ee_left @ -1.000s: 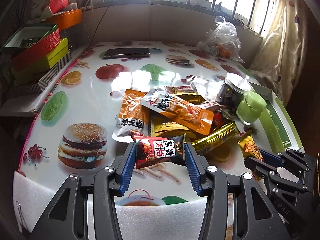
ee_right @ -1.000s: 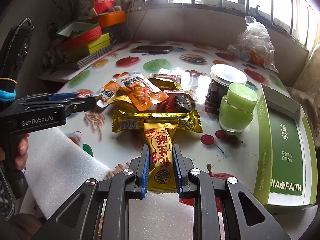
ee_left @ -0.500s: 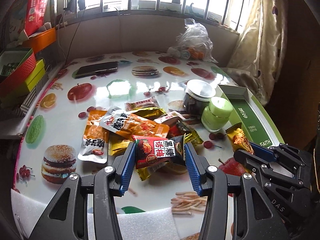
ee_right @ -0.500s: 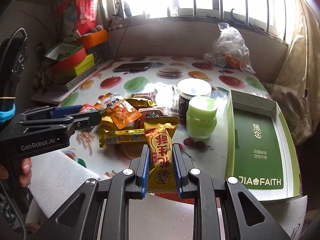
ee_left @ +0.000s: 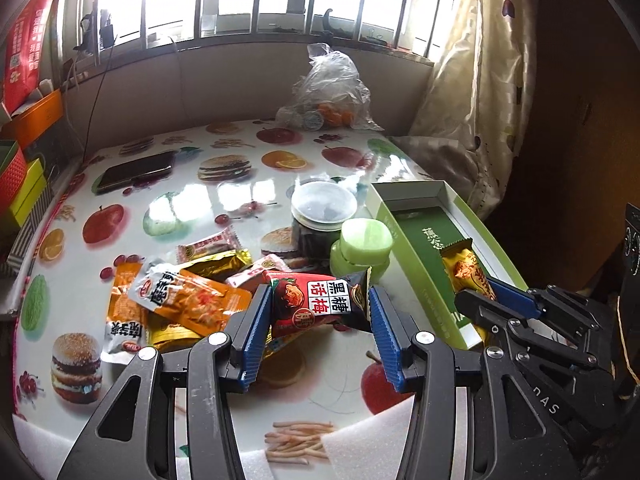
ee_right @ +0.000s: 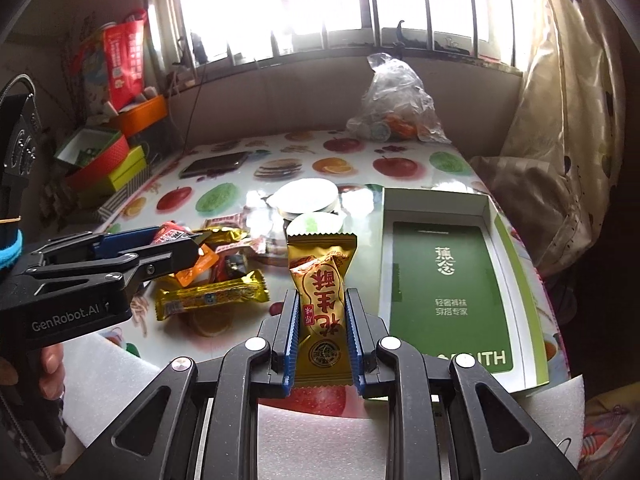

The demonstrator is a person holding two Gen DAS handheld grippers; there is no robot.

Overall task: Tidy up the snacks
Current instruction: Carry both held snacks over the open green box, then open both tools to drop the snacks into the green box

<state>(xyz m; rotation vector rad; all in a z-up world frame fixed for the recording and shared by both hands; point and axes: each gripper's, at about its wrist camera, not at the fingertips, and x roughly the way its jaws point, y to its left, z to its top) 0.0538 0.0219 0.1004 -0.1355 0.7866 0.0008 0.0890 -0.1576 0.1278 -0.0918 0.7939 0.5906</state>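
Observation:
My left gripper (ee_left: 318, 302) is shut on a red and black plum candy packet (ee_left: 320, 306), held crosswise above the table. My right gripper (ee_right: 322, 308) is shut on a golden peanut crisp packet (ee_right: 322, 280), held upright. In the left wrist view the right gripper (ee_left: 480, 292) shows at the right, over the near edge of the open green box (ee_left: 430, 240). The green box (ee_right: 448, 280) lies just right of the golden packet in the right wrist view. A heap of snack packets (ee_left: 188, 300) lies on the fruit-print table (ee_left: 240, 196), and the left gripper (ee_right: 188, 246) hovers above it.
A clear jar with a white lid (ee_left: 322, 216) and a green jar (ee_left: 360, 246) stand between the heap and the box. A phone (ee_left: 136, 170) and a plastic bag (ee_left: 332, 92) lie farther back. Stacked boxes (ee_right: 108, 160) line the left side. White foam (ee_right: 312, 432) pads the near edge.
Both grippers have swung right and risen a little, each with its packet. The green box has come closer to both, and the snack heap has slid left in both views.

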